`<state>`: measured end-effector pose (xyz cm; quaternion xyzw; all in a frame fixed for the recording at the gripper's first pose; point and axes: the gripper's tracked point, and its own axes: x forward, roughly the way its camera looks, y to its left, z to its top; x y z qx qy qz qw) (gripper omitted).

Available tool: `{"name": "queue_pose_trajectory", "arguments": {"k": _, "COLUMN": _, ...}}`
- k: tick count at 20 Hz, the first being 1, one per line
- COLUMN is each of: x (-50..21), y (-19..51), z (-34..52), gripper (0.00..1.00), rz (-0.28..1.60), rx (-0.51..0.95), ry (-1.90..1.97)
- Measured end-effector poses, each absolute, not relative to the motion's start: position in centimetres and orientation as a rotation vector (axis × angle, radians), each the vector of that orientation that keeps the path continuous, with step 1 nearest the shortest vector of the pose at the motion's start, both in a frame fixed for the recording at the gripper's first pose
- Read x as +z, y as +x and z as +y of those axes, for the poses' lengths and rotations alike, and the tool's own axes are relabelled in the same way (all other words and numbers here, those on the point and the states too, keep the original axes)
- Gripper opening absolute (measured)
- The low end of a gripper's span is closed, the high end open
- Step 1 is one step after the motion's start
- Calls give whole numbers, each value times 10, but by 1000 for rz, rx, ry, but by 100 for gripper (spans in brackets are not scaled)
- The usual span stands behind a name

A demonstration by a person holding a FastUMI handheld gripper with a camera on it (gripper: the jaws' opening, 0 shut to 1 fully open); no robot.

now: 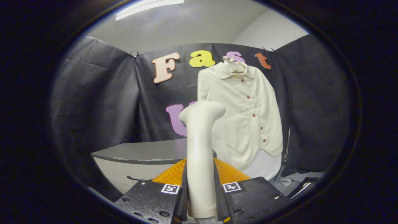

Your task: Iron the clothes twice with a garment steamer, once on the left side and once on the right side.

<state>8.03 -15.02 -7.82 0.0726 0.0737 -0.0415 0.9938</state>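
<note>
1. Gripper: two black textured finger blocks, matte finish.
2. Silver screws and dark bolt holes on both blocks.
3. One white square fiducial marker with black pattern on each block's inner top corner.

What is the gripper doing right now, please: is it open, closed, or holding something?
Gripper: closed on the steamer, both fingers pressing its handle; the steamer's head sits just short of the hanging shirt.
</note>
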Motion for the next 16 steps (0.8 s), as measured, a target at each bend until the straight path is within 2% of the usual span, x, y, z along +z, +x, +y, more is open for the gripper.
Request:
{"name": "queue_pose_trajectory", "arguments": {"k": 8, "x": -14, "y": 55, "z": -43, "gripper": 36, "rz": 66, "rx": 18, "ry": 126}}
{"name": "queue_pose_trajectory", "arguments": {"k": 16, "x": 11, "y": 30, "z": -13, "gripper": 36, "rz": 8, "rx": 4, "ry": 134}}
